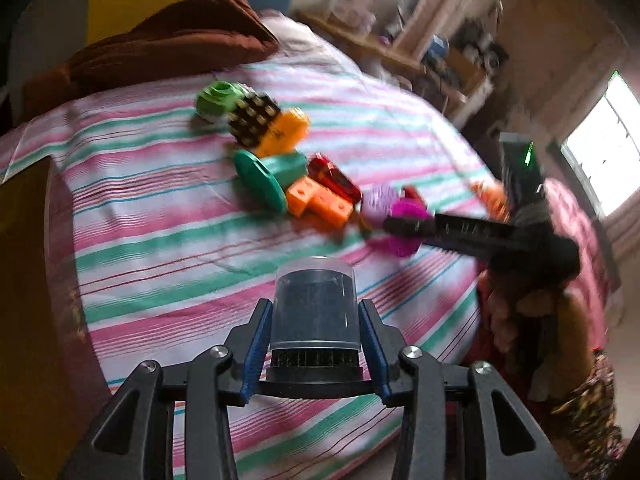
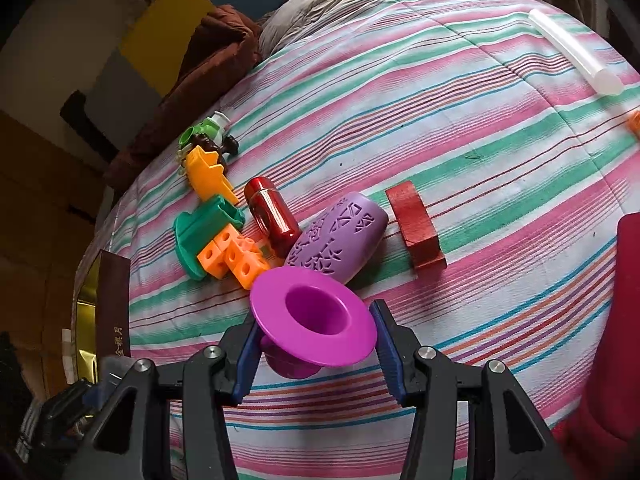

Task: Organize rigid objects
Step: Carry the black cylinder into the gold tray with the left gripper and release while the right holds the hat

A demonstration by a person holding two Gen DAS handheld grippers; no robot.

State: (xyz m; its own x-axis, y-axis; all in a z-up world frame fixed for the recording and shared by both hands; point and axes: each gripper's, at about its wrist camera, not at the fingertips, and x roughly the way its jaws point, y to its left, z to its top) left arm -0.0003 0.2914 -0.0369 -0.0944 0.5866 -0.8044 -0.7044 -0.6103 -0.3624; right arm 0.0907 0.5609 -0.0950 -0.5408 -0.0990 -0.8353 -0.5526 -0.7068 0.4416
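**Both grippers loaded above a toy row on the striped bed**

Left gripper point(image 1: 316, 340) is closed partway around a dark cylinder with a clear cap point(image 1: 316, 304), blue pads against its sides, held over the striped bedsheet point(image 1: 160, 240). Right gripper point(image 2: 316, 344) clamps a magenta flanged cup point(image 2: 314, 316) by the stem under its flange, just in front of the row.

Risks, as judgement: the smooth clear cap may slip or twist out of the pads if tilted. The magenta cup's wide flange overhangs the lilac patterned cylinder point(image 2: 340, 236); lowering it carelessly could knock that or the orange cube block point(image 2: 234, 258) out of line. Soft bedding lets round pieces roll.

Count on the bed: one green flanged piece point(image 2: 200, 236), one red capsule point(image 2: 272, 216), one red wooden block point(image 2: 416, 226), one orange star-shaped piece point(image 2: 208, 176), one green-and-white toy point(image 2: 204, 132), one translucent tube point(image 2: 576, 52).
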